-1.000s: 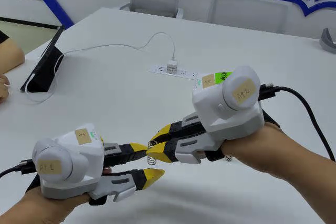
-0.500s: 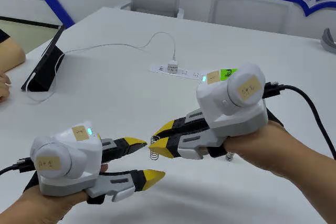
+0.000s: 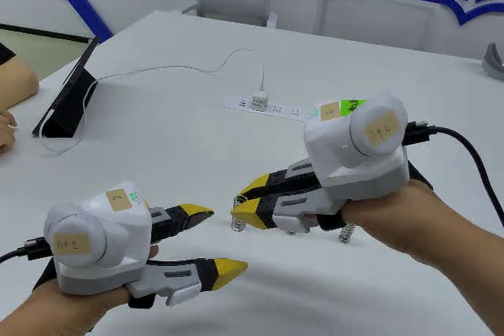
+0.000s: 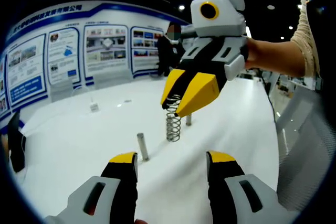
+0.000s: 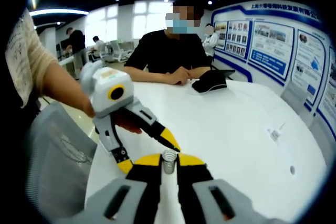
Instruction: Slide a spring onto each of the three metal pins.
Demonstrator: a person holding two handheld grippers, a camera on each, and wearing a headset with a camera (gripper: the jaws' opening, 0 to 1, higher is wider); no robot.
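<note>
My right gripper (image 3: 240, 204) is shut on a small steel spring (image 3: 236, 216), held upright with its lower end at the white table (image 3: 157, 139). From the left gripper view the spring (image 4: 172, 123) hangs from the right gripper's yellow tips, and a bare metal pin (image 4: 142, 146) stands just left of it. A second short grey post (image 4: 188, 119) stands behind it. The spring (image 5: 168, 161) sits between the right gripper's (image 5: 168, 165) jaws. My left gripper (image 3: 211, 239) is open and empty, a little left of the spring. Another spring (image 3: 344, 234) stands under the right hand.
A white power strip (image 3: 264, 106) with a cable lies mid-table. A dark tablet (image 3: 67, 100) leans at the left edge beside a person's arm (image 3: 14, 84). A seated person in black (image 5: 168, 56) and a black cap (image 5: 210, 83) are across the table.
The right gripper has shifted slightly right with the spring. The left gripper's upper jaw, close against the spring a second ago, now stands apart from it.
</note>
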